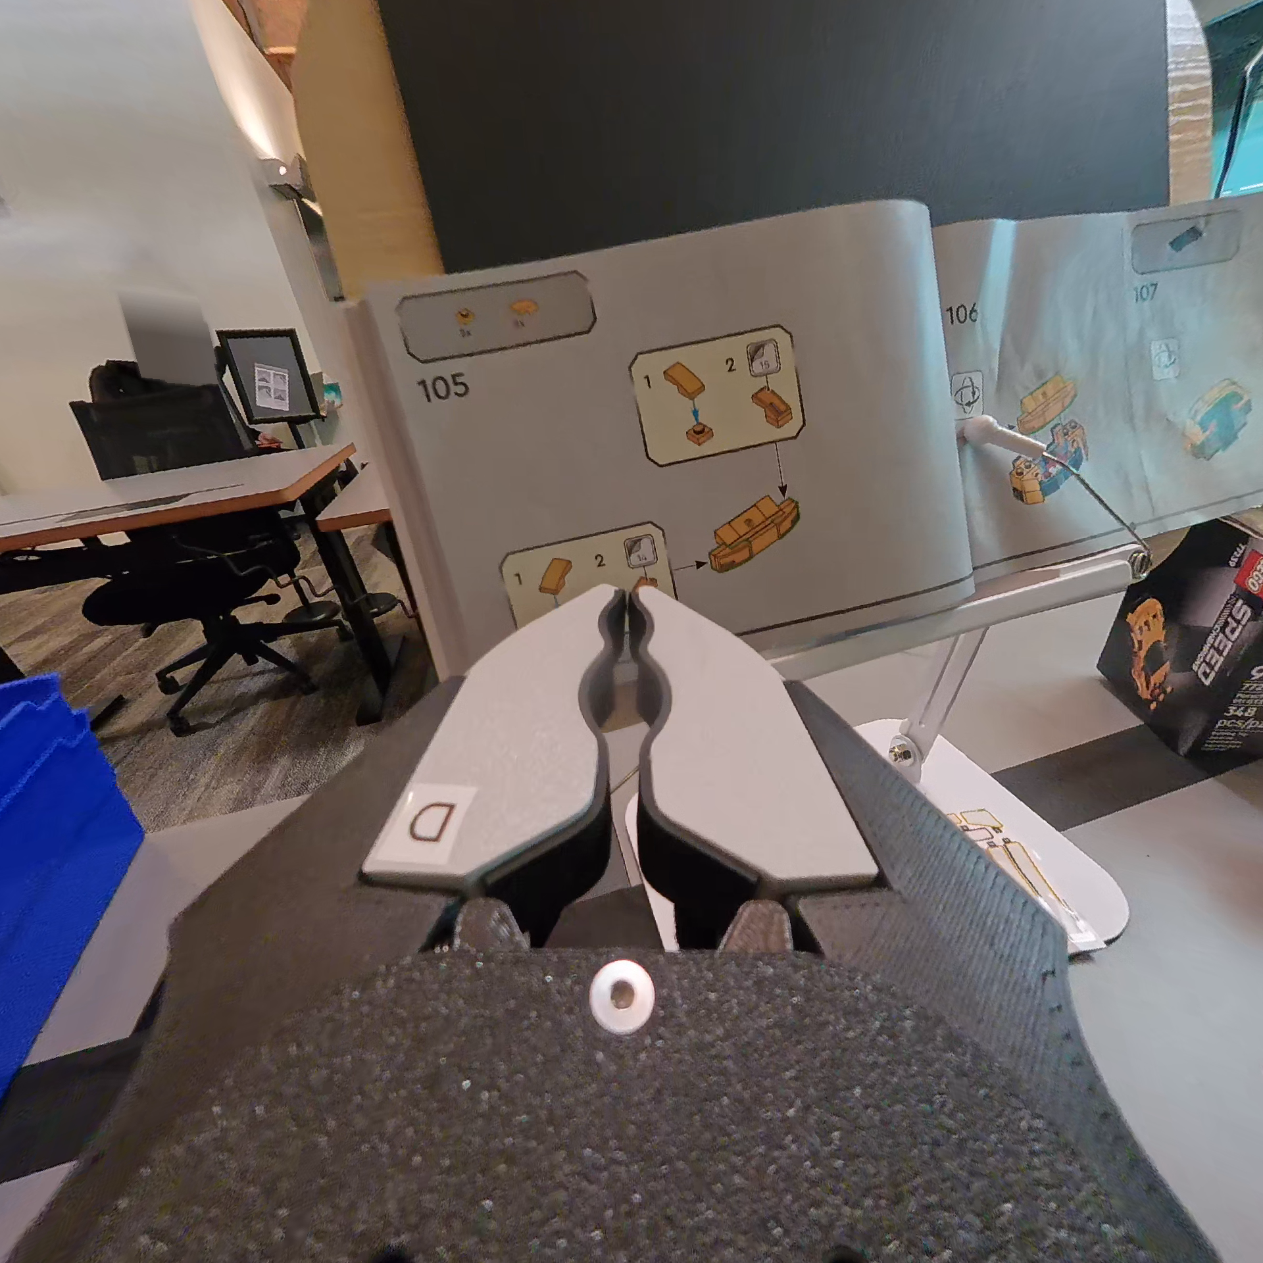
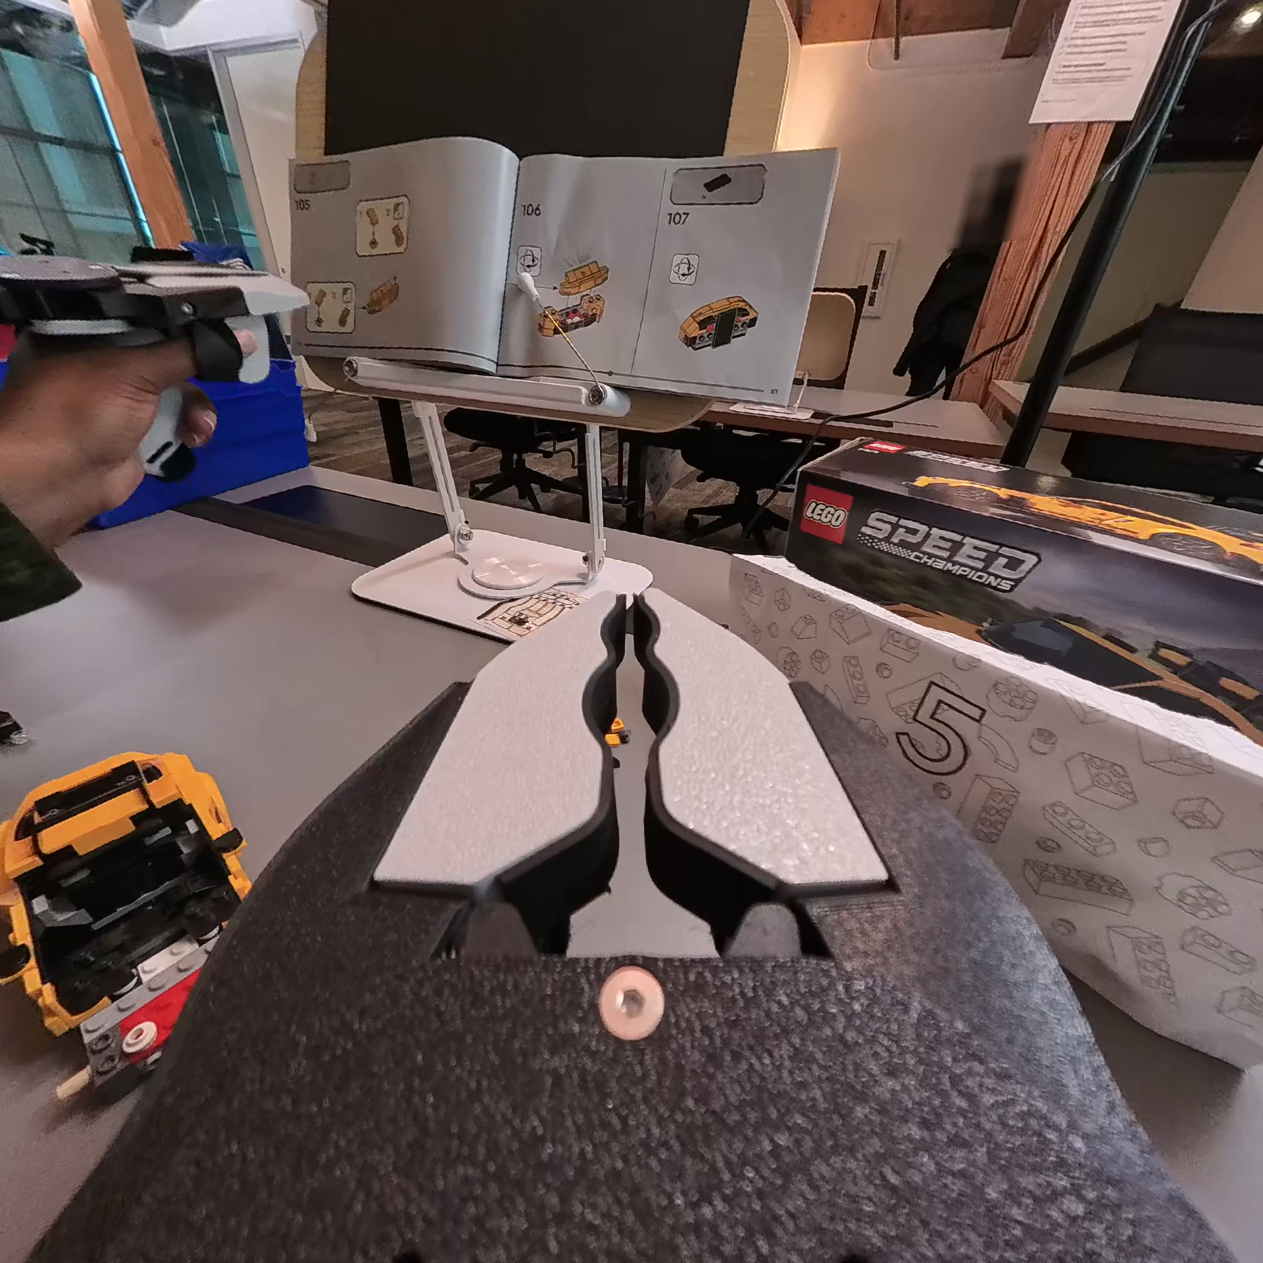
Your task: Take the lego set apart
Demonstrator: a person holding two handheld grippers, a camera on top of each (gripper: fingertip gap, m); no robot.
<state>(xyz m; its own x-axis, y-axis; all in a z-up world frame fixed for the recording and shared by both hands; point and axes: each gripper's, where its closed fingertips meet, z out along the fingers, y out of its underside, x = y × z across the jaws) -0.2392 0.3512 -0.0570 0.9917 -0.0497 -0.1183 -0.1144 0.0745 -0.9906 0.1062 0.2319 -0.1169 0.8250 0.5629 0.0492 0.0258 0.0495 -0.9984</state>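
Observation:
A partly built yellow and black lego car sits on the grey table at the lower left of the right wrist view, with red and grey bricks at its near end. My right gripper is shut and empty, above the table to the car's right. A small yellow piece lies on the table, seen through the gap between its fingers. My left gripper is shut and empty, raised and facing the instruction booklet. It also shows in the right wrist view, held by a hand, well above the car.
The open booklet rests on a white stand at the table's middle back. A white printed paper bag and the black lego box lie to the right. A blue bin stands at the left.

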